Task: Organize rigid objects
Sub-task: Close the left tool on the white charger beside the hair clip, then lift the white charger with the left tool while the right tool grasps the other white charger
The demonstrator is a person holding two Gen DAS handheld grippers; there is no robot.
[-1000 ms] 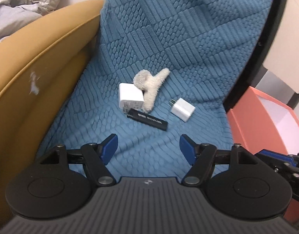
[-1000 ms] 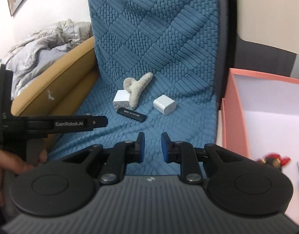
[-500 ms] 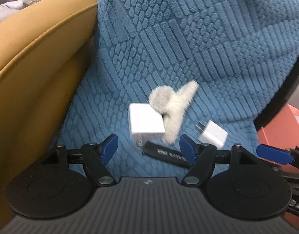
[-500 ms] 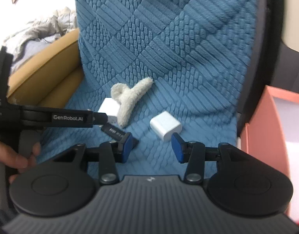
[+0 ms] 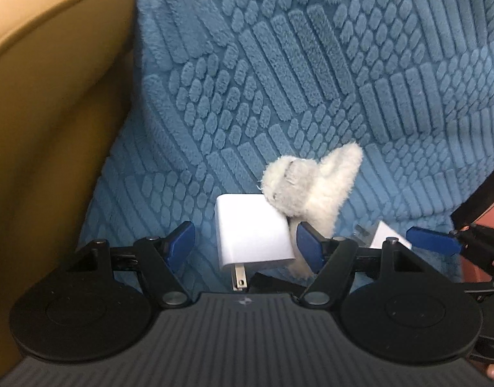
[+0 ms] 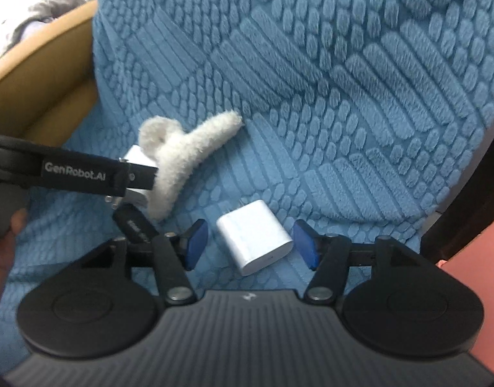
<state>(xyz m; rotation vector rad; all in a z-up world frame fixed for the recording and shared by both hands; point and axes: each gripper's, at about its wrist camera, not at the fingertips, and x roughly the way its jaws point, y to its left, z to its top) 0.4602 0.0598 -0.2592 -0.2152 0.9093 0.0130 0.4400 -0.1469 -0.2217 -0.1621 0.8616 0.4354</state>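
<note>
while both grippers hover over the blue cushion (image 5: 311, 64), each has open jaws around a white charger, pads not touching. the left gripper (image 5: 245, 245) brackets the larger charger (image 5: 251, 229); the right gripper (image 6: 251, 243), just opened, brackets the smaller charger (image 6: 255, 237). both look light, hard, slick; flat sides suit gripping. the pink box (image 6: 472, 277) interior is unseen.

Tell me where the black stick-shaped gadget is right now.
In the right wrist view the black stick lies on the blue cushion at lower left, just below the fluffy white hair claw and the larger white charger, partly behind the gripper's left finger.
</note>
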